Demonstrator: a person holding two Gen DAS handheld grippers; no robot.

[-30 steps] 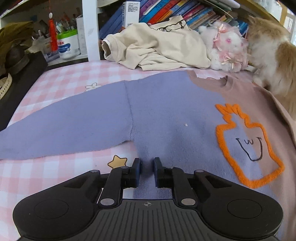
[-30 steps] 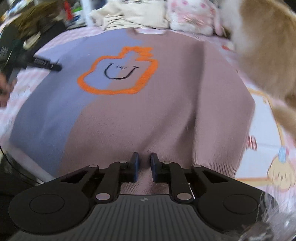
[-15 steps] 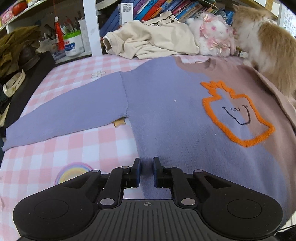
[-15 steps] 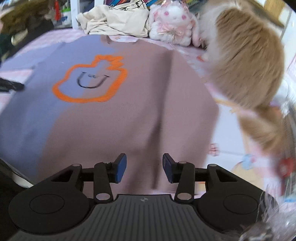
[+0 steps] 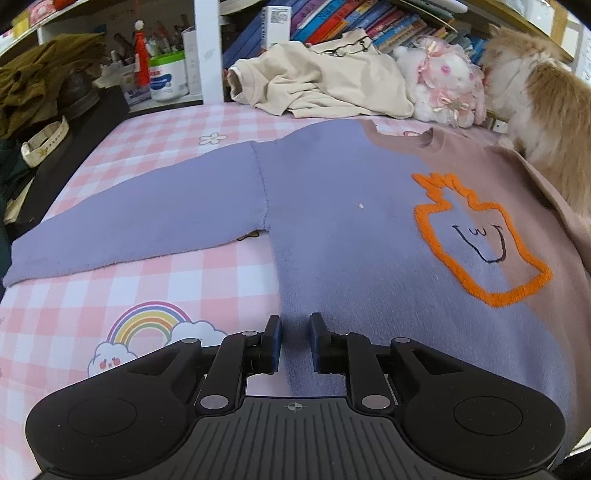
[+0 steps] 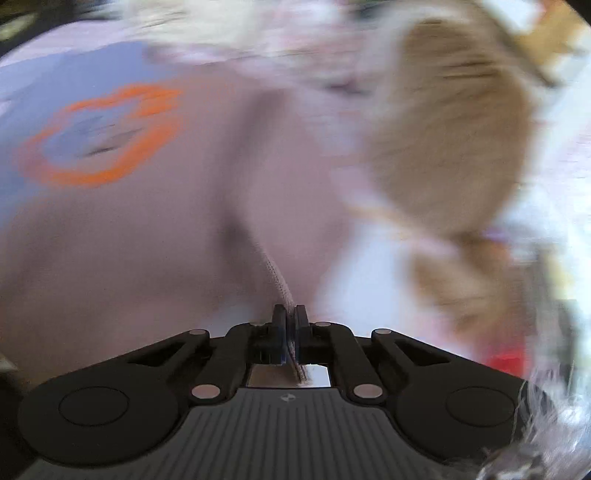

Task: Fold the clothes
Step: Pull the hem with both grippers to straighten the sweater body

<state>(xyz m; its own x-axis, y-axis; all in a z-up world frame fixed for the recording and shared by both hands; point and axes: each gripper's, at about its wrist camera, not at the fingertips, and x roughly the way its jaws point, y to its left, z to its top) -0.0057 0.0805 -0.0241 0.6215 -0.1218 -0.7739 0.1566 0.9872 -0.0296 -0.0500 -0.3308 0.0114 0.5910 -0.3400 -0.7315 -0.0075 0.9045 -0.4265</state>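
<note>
A two-tone sweater (image 5: 343, 206), lilac on the left and dusty pink on the right with an orange-outlined face patch (image 5: 476, 243), lies flat on a pink checked sheet (image 5: 74, 295). Its lilac sleeve (image 5: 140, 221) stretches out to the left. My left gripper (image 5: 294, 339) hovers low at the sweater's lower left edge, its jaws a small gap apart with nothing clamped. In the blurred right wrist view, my right gripper (image 6: 290, 325) is shut on the ribbed hem of the sweater (image 6: 147, 240), a strip of pink fabric running up from between the pads.
A fluffy ginger-and-white cat (image 5: 546, 107) sits on the sweater's right shoulder side, also filling the right wrist view as the cat (image 6: 450, 140). A cream garment (image 5: 317, 88) and a plush toy (image 5: 443, 85) lie at the back before a bookshelf (image 5: 351, 22). Dark clothes (image 5: 37, 85) pile at left.
My right gripper went from open over the pink hem to shut on it, and its view now blurs with motion. The left gripper drew back slightly toward the sweater's lower edge.
</note>
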